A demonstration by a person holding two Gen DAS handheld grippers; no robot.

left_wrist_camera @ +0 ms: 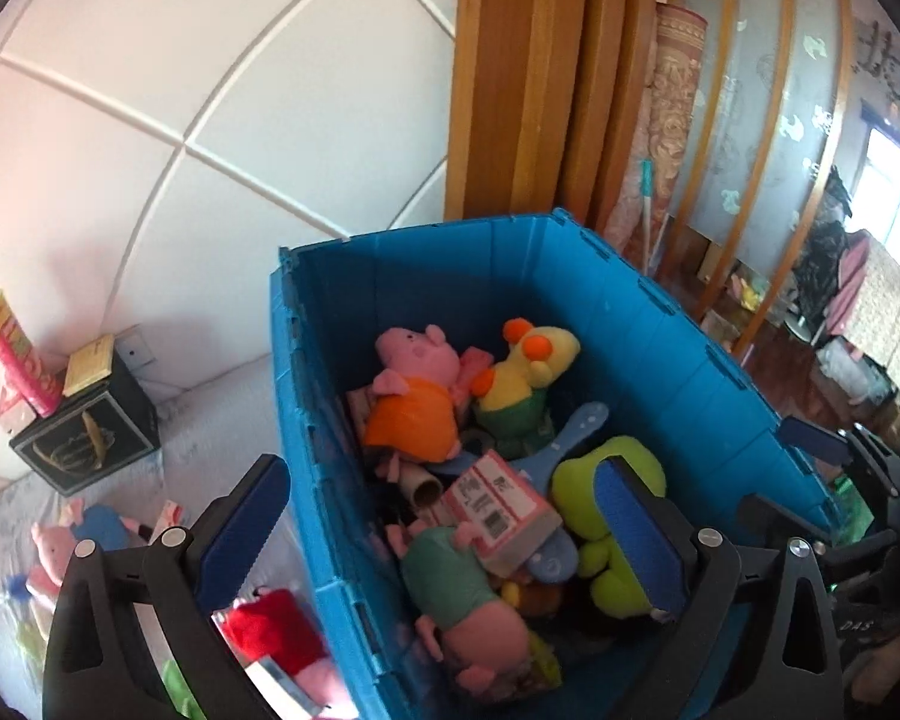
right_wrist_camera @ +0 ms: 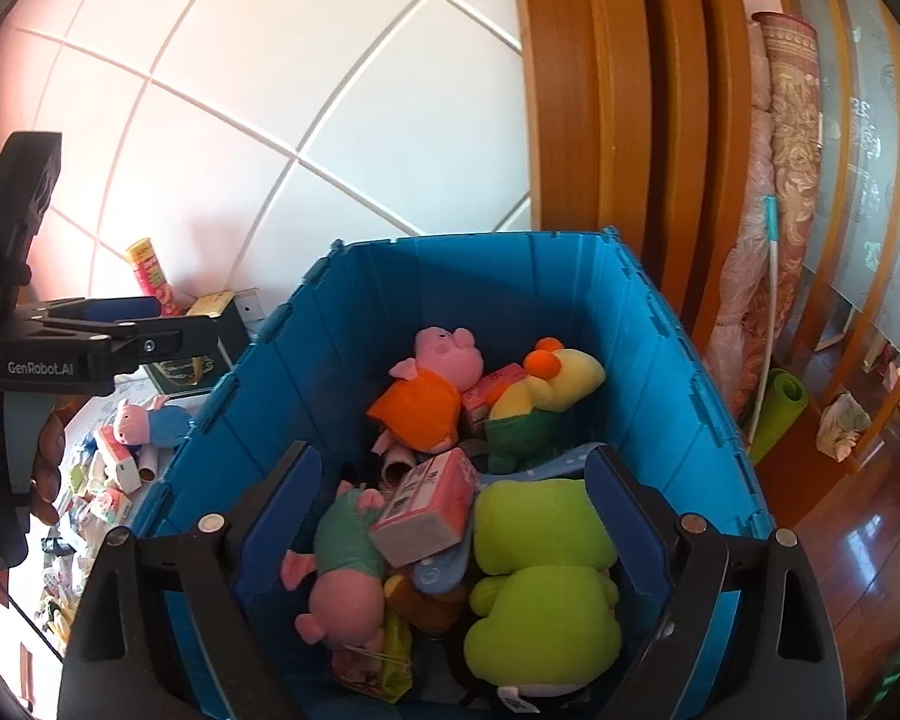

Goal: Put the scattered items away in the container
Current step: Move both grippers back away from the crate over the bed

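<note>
We hold both grippers over the blue crate (right_wrist_camera: 660, 360), which stands at the edge of a white bedspread (left_wrist_camera: 222, 402) against a white panelled wall (left_wrist_camera: 240, 90). Our left gripper (left_wrist_camera: 444, 510) has its jaws spread wide with nothing between the pads; its left finger hangs outside the crate's left wall, over the bedspread, and its right finger is over the toys inside. Our right gripper (right_wrist_camera: 456, 498) is likewise wide open and grips nothing, both fingers over the crate's near end.

Inside the crate, a pink pig plush in an orange dress (right_wrist_camera: 432, 384) lies toward the far wall, touching a yellow plush with orange bumps (right_wrist_camera: 552, 384) beside it. Nearer us a pink carton (right_wrist_camera: 426, 504) rests tilted on top of a pink pig plush in a green top (right_wrist_camera: 345, 564), and a lime green plush (right_wrist_camera: 540, 576) fills the near right corner. A pale blue item (right_wrist_camera: 438, 570) lies partly under the carton.

Several things are not yet in the crate. On the bedspread to its left lie a pig plush in blue (right_wrist_camera: 150, 420), a pig plush in red (left_wrist_camera: 276, 636) just beside the crate's wall, and a scatter of small cartons (right_wrist_camera: 114, 468). At the far left edge of the bedspread stands a black box (left_wrist_camera: 90, 438) with a red-and-yellow tube (left_wrist_camera: 15, 348) leaning at it.
</note>
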